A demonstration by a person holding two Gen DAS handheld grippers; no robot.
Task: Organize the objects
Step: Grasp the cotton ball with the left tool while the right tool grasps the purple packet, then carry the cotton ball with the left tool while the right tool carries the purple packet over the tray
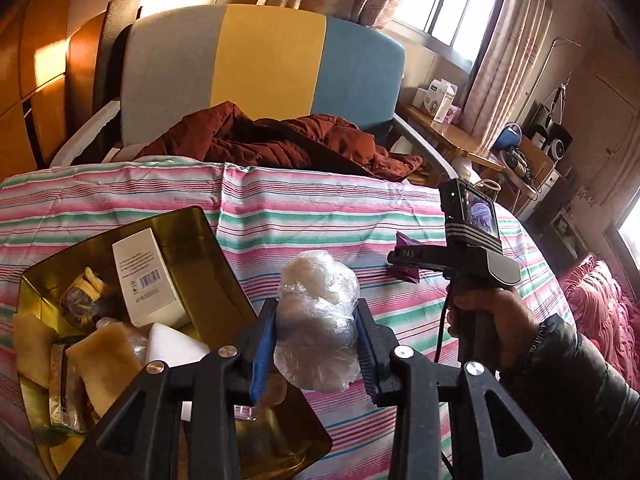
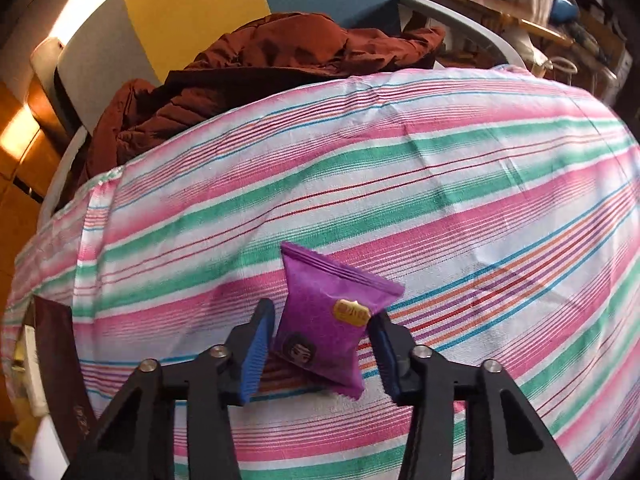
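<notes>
Clear plastic bundle (image 1: 318,320), crumpled wrap with something white inside, is clamped between the left gripper (image 1: 318,344) pads and held up off the striped cloth (image 1: 300,208), just right of the gold tin (image 1: 200,248); tin is already loaded: white barcoded box (image 1: 146,276), yellowish cloth pieces (image 1: 100,360), other small bits too jumbled to tell apart.

Purple snack packet (image 2: 328,320) sits between the right gripper (image 2: 320,354) pads, both blue pads pressing its sides, packet tilted, lower corner at or just above the cloth (image 2: 400,168), contact unclear; in the left wrist view the same packet (image 1: 408,274) pokes out past the right gripper (image 1: 400,260), well right of the tin; person's hand (image 1: 492,320) on its handle, dark sleeve (image 1: 580,368) behind.

Beyond the cloth: rumpled rust-brown jacket (image 1: 280,136); chair back (image 1: 260,64) in grey, yellow and blue panels; wooden shelf (image 1: 452,136) with boxes by the window, far right.
</notes>
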